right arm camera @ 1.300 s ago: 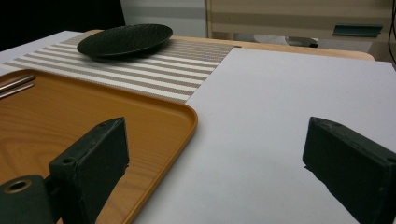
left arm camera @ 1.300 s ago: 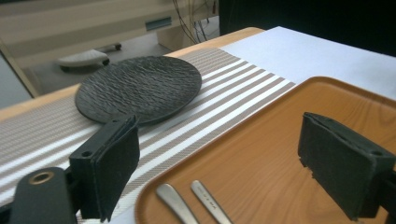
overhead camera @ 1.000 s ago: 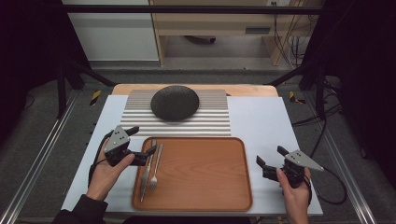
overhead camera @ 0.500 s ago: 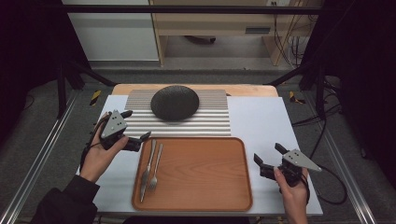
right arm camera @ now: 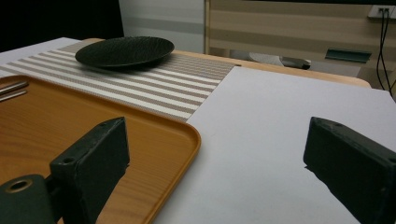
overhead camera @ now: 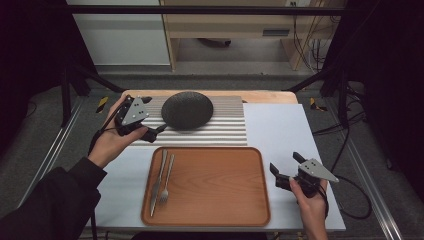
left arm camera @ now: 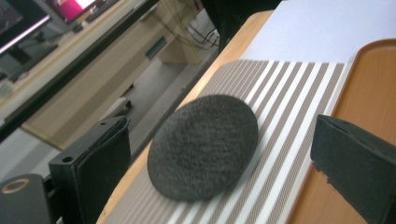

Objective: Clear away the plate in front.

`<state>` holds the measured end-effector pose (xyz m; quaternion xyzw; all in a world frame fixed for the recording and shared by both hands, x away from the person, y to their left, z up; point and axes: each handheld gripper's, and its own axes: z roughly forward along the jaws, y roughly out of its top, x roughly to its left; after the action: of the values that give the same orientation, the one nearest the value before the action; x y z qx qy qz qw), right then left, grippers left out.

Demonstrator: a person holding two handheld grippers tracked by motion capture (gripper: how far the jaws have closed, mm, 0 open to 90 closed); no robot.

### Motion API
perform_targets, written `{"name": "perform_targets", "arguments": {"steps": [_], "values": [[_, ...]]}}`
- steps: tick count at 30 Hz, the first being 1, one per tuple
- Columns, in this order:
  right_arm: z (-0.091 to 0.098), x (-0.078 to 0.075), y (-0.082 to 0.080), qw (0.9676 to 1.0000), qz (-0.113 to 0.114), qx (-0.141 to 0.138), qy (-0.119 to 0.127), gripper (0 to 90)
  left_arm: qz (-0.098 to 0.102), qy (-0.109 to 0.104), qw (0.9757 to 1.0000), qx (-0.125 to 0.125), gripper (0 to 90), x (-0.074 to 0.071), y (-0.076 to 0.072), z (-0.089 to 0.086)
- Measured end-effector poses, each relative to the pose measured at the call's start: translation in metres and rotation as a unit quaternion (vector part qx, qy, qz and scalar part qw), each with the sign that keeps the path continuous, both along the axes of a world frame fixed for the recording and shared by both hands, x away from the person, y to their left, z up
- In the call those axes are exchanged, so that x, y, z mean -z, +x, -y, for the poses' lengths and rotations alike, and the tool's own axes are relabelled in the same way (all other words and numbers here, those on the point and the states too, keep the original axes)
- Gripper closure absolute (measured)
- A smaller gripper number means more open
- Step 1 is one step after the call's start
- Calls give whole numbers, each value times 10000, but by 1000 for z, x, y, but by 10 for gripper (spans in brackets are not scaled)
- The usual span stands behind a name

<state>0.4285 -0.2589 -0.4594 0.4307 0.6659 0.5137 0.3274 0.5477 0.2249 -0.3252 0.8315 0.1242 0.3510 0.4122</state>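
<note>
A dark round plate (overhead camera: pixel 187 110) rests on a striped placemat (overhead camera: pixel 227 127) at the back of the table. My left gripper (overhead camera: pixel 153 116) is open just left of the plate and points at it, not touching. In the left gripper view the plate (left arm camera: pixel 203 145) lies ahead between the spread jaws of that gripper (left arm camera: pixel 219 154). A knife (overhead camera: pixel 158 177) and a fork (overhead camera: pixel 167 181) lie side by side on the left part of the wooden tray (overhead camera: pixel 215 200). My right gripper (overhead camera: pixel 285 162) is open and empty just off the tray's right edge, over the white table; its own view shows this gripper (right arm camera: pixel 215 149) wide apart.
The tray's middle and right hold nothing. White table surface (overhead camera: pixel 277 130) stretches right of the placemat. In the right gripper view the plate (right arm camera: pixel 124 50) sits far off at upper left. Wooden furniture and cables stand beyond the table's far edge.
My left gripper has moved from the tray's left edge, by the cutlery, back and right to the plate's left side. The right gripper has barely shifted.
</note>
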Motion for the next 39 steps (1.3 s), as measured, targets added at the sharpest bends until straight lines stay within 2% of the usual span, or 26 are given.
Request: {"name": "perform_targets", "arguments": {"steps": [2,3,6,9,14,18,20,23,29,32,36,39], "values": [[-2,0,0,10000,6,-10,-40,65,129,104,9999,33,61,2,6,5],[-3,0,-1,10000,17,-23,-75,64,126,127,9998,37,65,4,11,7],[-5,-1,-3,9999,43,-43,-131,64,320,254,9991,-78,77,13,24,9],[-4,-2,-5,9999,51,-29,-121,64,345,335,9986,-211,79,22,38,11],[-1,-2,-5,9999,63,23,-94,65,276,518,9979,-271,79,37,53,12],[0,-1,-5,9999,41,18,-89,65,227,626,9973,-306,79,45,61,10],[0,-1,-5,10000,29,14,-90,65,200,596,9975,-319,79,46,63,9],[-1,-1,-5,10000,37,-4,-86,65,241,719,9965,-338,78,45,65,9],[-2,0,-5,9999,-2,9,-128,59,285,695,9967,-297,64,42,75,8],[-3,0,-5,9999,-9,-4,-145,59,276,870,9954,-306,59,44,82,8],[-3,0,-4,9999,-15,-10,-140,59,292,892,9950,-337,55,47,87,7],[-3,0,-5,9999,1,-4,-133,59,330,1060,9933,-310,58,53,88,8]]}}
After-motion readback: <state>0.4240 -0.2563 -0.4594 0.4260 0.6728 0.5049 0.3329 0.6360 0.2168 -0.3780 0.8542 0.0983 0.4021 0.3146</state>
